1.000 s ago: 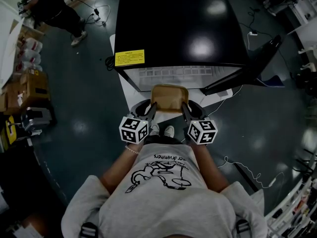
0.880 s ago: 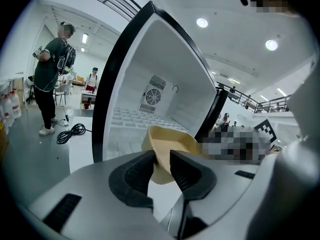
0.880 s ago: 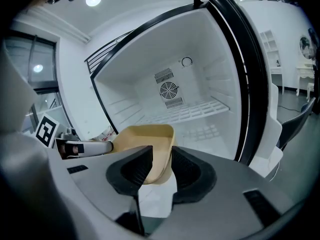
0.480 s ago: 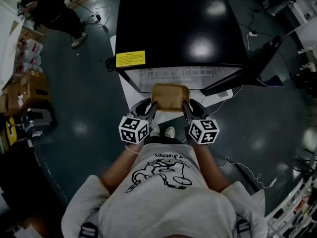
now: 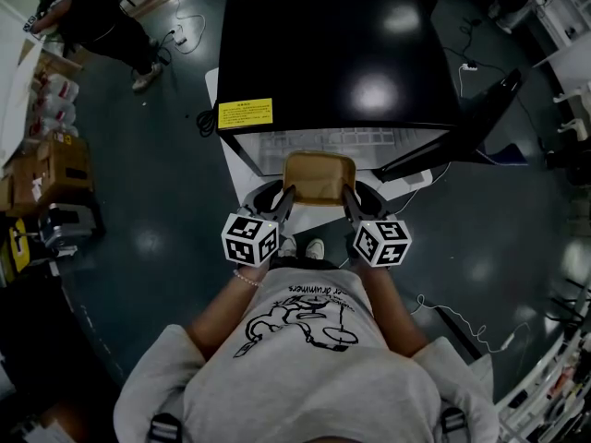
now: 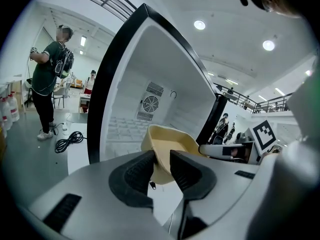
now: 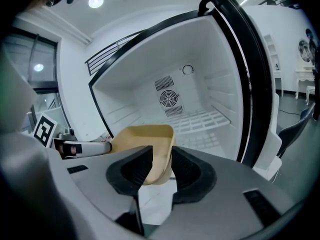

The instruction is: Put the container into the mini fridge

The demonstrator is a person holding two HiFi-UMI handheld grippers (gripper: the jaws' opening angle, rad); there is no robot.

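Dark glossy floor (image 5: 157, 210) with glints of light; cardboard boxes (image 5: 57, 166) along its left edge, loose cables (image 5: 189, 24) near a standing person (image 5: 97, 12). White ceiling (image 6: 225, 39) with round lamps (image 6: 200, 25), a railed balcony (image 6: 262, 104) beyond

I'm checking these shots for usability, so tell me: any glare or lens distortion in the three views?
Head view: white glare patches sit on the mini fridge's black top, and the fisheye bends the room's edges. Left gripper view: wide-angle curving, black corners, ceiling lights blown out, yet the container reads clearly. Right gripper view: same curving; the fridge interior is evenly bright.
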